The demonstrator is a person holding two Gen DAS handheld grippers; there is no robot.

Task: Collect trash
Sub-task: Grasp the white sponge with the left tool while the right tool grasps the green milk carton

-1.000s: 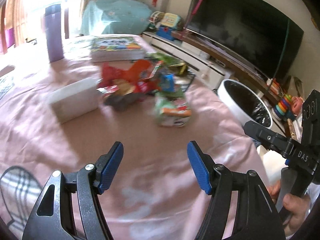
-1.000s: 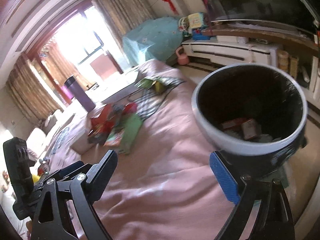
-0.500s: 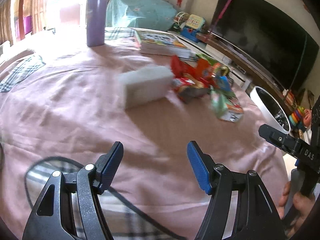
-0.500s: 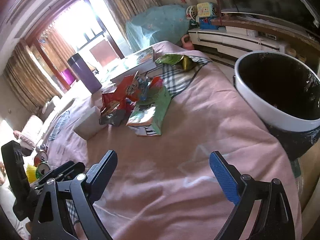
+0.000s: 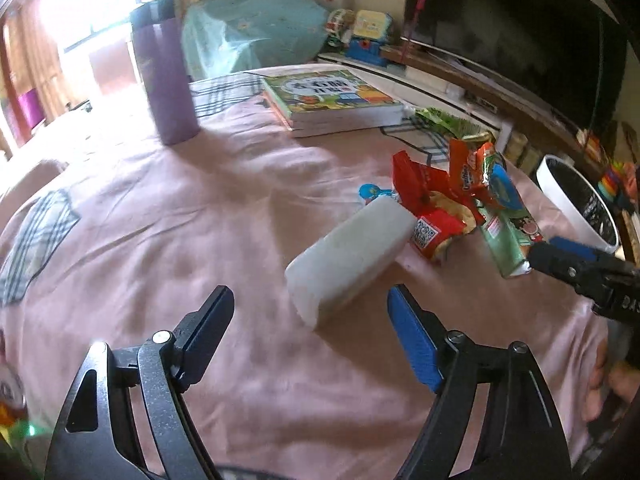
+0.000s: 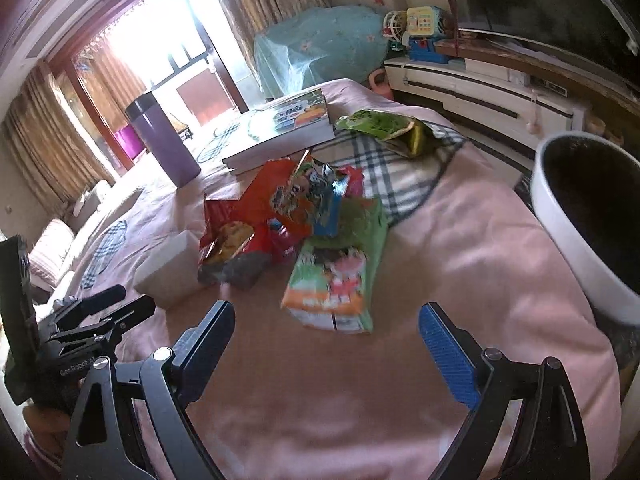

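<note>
A heap of snack wrappers lies on the pink cloth: a red and orange wrapper [image 6: 256, 216], also in the left wrist view [image 5: 432, 200], and a green flat carton [image 6: 340, 268], seen too in the left wrist view [image 5: 506, 236]. A green bag [image 6: 380, 128] lies further back on a plaid patch. A white bin with black liner [image 6: 588, 216] stands at the right edge, also in the left wrist view [image 5: 576, 208]. My left gripper [image 5: 310, 334] is open and empty, just short of a white block [image 5: 352, 256]. My right gripper [image 6: 326, 338] is open and empty, in front of the green carton.
A purple flask [image 5: 168, 72] and a stack of books [image 5: 336, 100] stand at the back of the table. A TV [image 5: 520, 28] on a low cabinet runs along the right. The other gripper shows at each view's edge: the right gripper [image 5: 580, 268], the left gripper [image 6: 92, 316].
The right gripper has swung away from over the bin to face the wrapper heap. The left gripper has turned and come close to the white block.
</note>
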